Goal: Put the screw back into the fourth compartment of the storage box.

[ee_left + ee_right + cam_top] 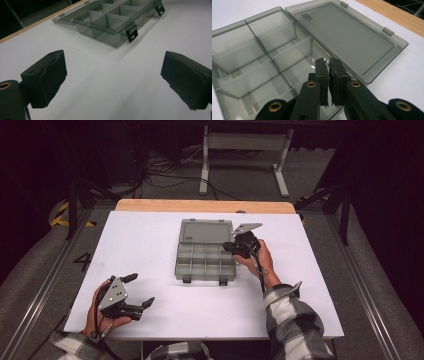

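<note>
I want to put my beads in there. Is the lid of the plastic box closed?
No, the lid lies flat and open behind the plastic box, so you can see into its compartments.

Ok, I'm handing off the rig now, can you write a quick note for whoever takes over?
Left gripper: open, holding nothing, near the table's front left corner, away from the box.
Right gripper: shut, nothing between the jaws, at the right edge of the box, tips over a compartment beside the hinge.
Box: mid-table, compartments look empty; lid open, lying flat behind it; both latches undone.
Done: box opened.
Left: probably closing and latching the lid, judging by the right gripper's position.
</note>
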A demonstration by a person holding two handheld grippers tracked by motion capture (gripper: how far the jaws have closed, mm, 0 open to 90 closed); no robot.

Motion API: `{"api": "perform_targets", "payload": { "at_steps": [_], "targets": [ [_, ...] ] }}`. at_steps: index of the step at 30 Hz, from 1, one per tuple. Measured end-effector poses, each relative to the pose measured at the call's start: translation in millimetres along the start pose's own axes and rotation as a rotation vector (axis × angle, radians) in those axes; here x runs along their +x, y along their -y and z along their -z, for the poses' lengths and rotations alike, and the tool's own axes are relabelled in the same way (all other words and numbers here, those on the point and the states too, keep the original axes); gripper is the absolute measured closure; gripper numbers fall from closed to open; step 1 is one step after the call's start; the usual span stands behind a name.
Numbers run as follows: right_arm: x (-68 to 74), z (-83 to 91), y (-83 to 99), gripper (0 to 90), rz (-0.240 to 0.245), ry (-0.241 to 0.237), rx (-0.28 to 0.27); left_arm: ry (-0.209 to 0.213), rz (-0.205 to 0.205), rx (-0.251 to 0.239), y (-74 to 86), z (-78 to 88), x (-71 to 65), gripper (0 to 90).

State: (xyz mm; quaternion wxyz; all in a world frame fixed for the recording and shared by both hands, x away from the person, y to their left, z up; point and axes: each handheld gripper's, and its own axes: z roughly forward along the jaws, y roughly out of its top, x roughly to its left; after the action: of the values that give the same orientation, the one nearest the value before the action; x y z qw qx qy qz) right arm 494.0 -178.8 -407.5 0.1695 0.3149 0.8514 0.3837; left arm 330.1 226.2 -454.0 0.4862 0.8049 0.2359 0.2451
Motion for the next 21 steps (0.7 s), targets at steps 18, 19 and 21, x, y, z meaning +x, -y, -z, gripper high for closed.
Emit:
{"api": "perform_targets", "payload": {
  "at_steps": [18,19,21],
  "targets": [
    [-6.1,-15.8,5.9,86.1,-0.009,0.017,0.056,0.008,-0.001,0.001,0.7,-1.5,2.0,7.0],
    [-6.1,-15.7,5.9,86.1,-0.009,0.017,0.056,0.008,0.002,0.003,0.9,-1.3,2.0,7.0],
    [-6.0,-15.7,6.1,86.1,-0.008,0.019,0.058,0.01,0.003,-0.002,1.2,-1.2,2.8,7.0]
  ]
}}
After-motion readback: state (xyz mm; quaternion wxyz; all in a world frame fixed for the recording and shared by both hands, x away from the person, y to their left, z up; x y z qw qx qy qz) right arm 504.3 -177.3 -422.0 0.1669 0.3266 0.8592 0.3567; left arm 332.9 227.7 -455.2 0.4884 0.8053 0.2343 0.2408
